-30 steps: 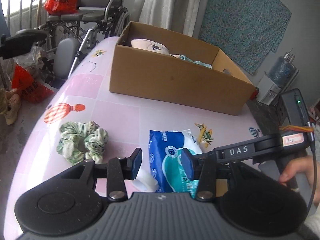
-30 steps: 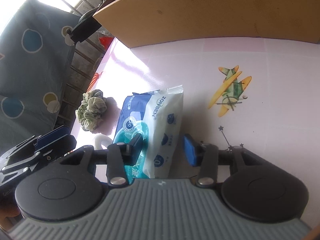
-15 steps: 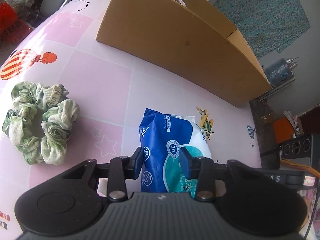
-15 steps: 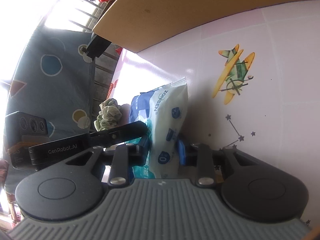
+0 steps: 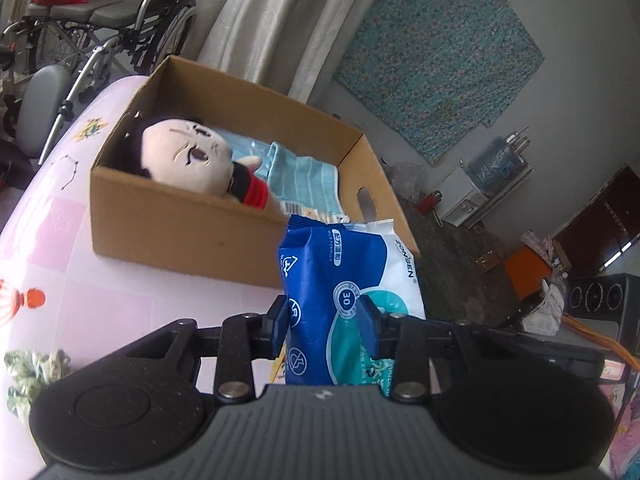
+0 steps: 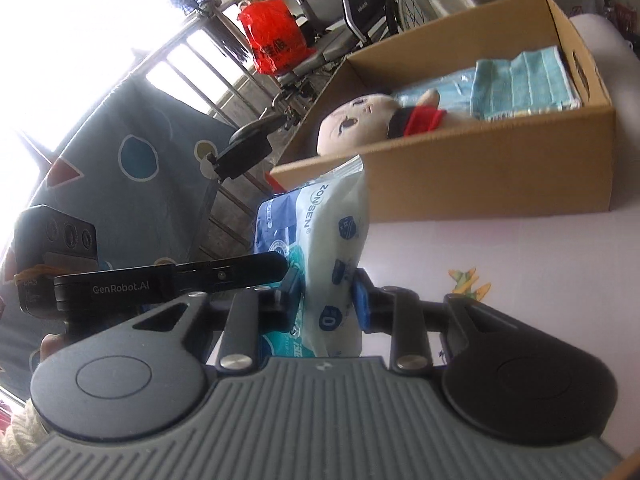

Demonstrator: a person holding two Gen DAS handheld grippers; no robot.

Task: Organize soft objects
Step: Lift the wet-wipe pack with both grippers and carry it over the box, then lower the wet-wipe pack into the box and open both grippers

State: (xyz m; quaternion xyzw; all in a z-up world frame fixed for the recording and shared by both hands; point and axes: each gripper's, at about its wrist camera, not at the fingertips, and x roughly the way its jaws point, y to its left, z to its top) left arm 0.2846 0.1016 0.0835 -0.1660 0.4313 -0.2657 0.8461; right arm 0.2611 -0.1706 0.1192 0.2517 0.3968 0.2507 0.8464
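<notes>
The bench has a pink cover printed with stars and small planes. A cardboard box stands on it. A green scrunchie lies well apart, near the edge.

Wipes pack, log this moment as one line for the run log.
held: wipes pack | left gripper: shut on it | right gripper: shut on it | pack: off the table | cardboard box: doll, towel inside

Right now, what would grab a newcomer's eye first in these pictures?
Probably the blue wet-wipe pack, pinched from two sides by the left hand-held gripper and the right hand-held gripper. Behind it, a cardboard box on the pink table holds a big-headed plush doll lying beside folded teal cloth.
</notes>
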